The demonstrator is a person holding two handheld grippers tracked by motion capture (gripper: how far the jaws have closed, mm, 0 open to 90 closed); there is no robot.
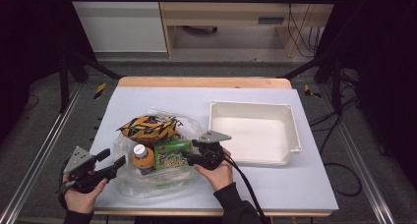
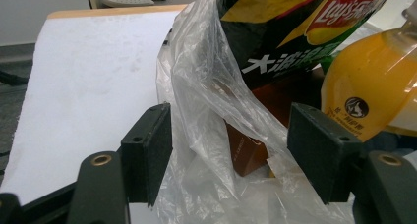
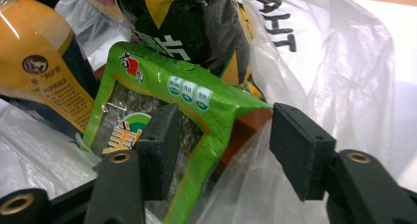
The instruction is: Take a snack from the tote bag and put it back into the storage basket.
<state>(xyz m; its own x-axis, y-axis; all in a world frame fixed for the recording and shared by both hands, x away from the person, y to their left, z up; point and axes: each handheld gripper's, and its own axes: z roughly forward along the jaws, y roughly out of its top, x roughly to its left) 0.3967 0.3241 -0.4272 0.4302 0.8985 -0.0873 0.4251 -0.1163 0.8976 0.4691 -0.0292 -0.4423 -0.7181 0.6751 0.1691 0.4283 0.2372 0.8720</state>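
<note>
- your left tongs [image 1: 114, 161] sit at the left edge of the clear plastic bag [image 1: 129, 184] on the worktop [image 1: 147, 98]; in the left gripper view a fold of that bag [image 2: 206, 111] stands between the jaws, and the pads are apart from it, so they are released.
- your right tongs [image 1: 189, 156] are at the right side of the bag, just beside the green snack packet [image 1: 172, 153]. in the right gripper view the packet's corner [image 3: 196, 106] lies between the jaws with a gap to the right-hand pad; released, nothing grasped.
- the bag lies in the near-left part of the worktop, mouth spread, with its contents showing.
- inside it: a black and yellow crisp bag [image 1: 149, 127] at the far side, an orange drink bottle [image 1: 141, 157] with a white cap at the near left, and the green packet just beside the bottle.
- a brown box [image 2: 248, 145] shows behind the bag's film in the left gripper view.
- a white tray [image 1: 290, 117] stands on the worktop to the right of the bag, apart from it.
</note>
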